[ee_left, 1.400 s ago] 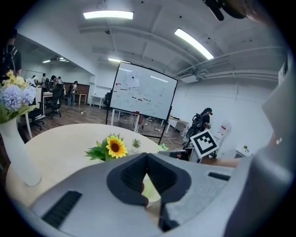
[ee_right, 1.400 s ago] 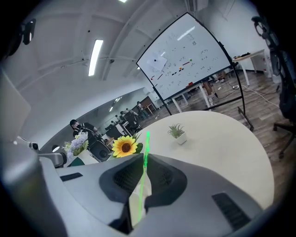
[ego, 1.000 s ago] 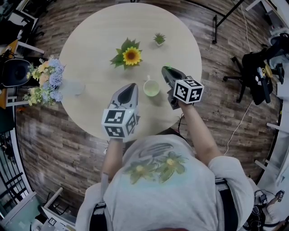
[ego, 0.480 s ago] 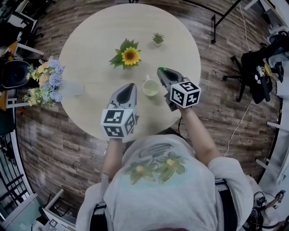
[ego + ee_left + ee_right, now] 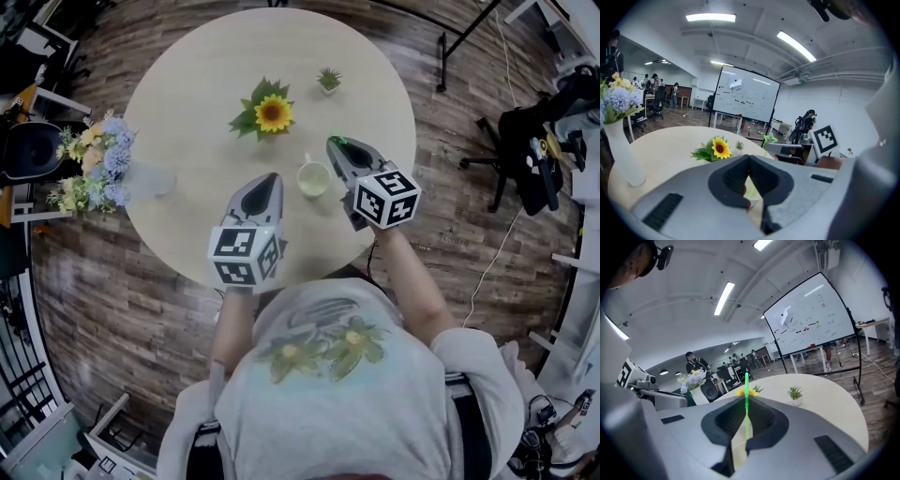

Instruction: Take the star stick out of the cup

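The pale green cup (image 5: 313, 178) stands on the round table (image 5: 187, 75), between my two grippers. My right gripper (image 5: 339, 147) is just right of the cup and shut on the thin green star stick (image 5: 746, 392), which rises upright from its jaws. In the left gripper view the star (image 5: 769, 138) shows above the right gripper (image 5: 787, 151). From above, the star stick (image 5: 338, 142) is a green spot at the jaw tips, outside the cup. My left gripper (image 5: 266, 183) is left of the cup, apart from it and shut on nothing; the cup (image 5: 751, 190) shows through its jaws.
A sunflower (image 5: 273, 113) lies near the table's middle and a small potted plant (image 5: 328, 81) stands beyond it. A vase of flowers (image 5: 94, 159) is at the left edge, next to a clear glass (image 5: 159, 183). Chairs and wooden floor surround the table.
My right gripper has shifted slightly left toward the cup, still holding the star stick. The left gripper and the cup have stayed put.
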Demonstrator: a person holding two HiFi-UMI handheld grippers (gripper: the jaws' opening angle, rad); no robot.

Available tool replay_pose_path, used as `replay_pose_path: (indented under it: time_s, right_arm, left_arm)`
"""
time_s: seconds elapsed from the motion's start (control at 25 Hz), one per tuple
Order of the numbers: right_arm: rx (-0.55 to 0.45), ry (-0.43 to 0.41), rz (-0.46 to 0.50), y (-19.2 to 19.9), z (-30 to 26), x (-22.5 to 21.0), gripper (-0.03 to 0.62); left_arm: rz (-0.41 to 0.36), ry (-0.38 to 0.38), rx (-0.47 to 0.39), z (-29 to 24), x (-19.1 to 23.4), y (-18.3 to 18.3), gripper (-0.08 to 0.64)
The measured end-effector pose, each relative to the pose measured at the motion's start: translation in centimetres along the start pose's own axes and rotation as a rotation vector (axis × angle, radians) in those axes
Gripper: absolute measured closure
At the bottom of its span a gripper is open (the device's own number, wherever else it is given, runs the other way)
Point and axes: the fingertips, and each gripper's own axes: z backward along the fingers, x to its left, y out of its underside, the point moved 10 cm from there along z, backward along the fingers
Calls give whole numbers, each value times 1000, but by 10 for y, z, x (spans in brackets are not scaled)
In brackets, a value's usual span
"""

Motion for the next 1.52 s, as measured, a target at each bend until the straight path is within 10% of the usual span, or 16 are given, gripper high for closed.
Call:
replay_pose_path:
  time_s: [1.52]
  right_arm:
    - [-232,45,78,-53,105,78,565]
  left_arm:
    - [-68,59,-56,64,-37,-1,557]
